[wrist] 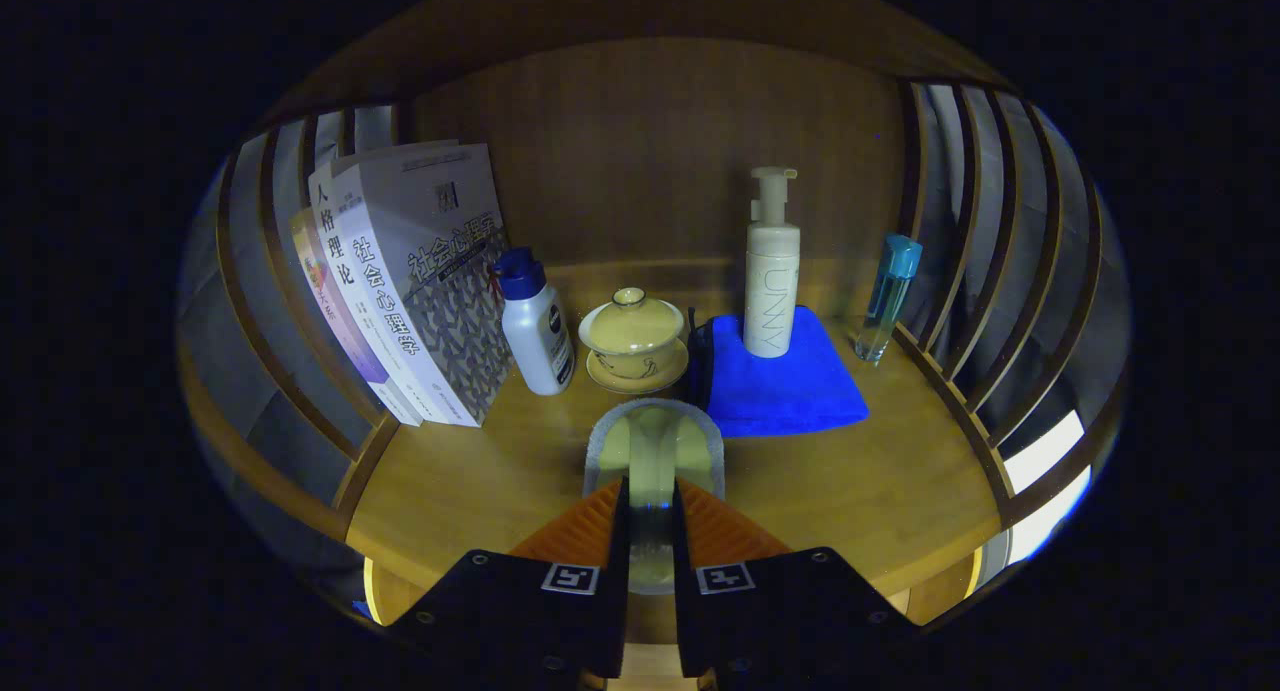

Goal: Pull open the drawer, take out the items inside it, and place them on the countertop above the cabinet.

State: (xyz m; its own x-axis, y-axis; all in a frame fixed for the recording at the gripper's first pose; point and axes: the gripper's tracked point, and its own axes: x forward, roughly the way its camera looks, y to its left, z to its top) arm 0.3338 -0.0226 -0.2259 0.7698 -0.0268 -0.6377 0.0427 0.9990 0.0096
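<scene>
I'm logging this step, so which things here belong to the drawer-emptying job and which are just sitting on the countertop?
Part of the job:
- gripper, shut on the clear packet with a pale green item inside
- wooden countertop

Just standing about:
- books
- white bottle with a blue cap
- lidded tea bowl
- blue cloth
- pump bottle on the cloth
- slim blue bottle

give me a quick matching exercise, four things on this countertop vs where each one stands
Things:
1. pump bottle
2. lidded cup
3. books
4. clear blue bottle

Places:
A. leaning by the slatted side rail, next to the white bottle with the blue cap
B. upright on the blue cloth
C. on a saucer, just beyond the item held in the gripper
D. on bare wood beside the cloth, near the other slatted rail

Pairs: 1-B, 2-C, 3-A, 4-D
</scene>
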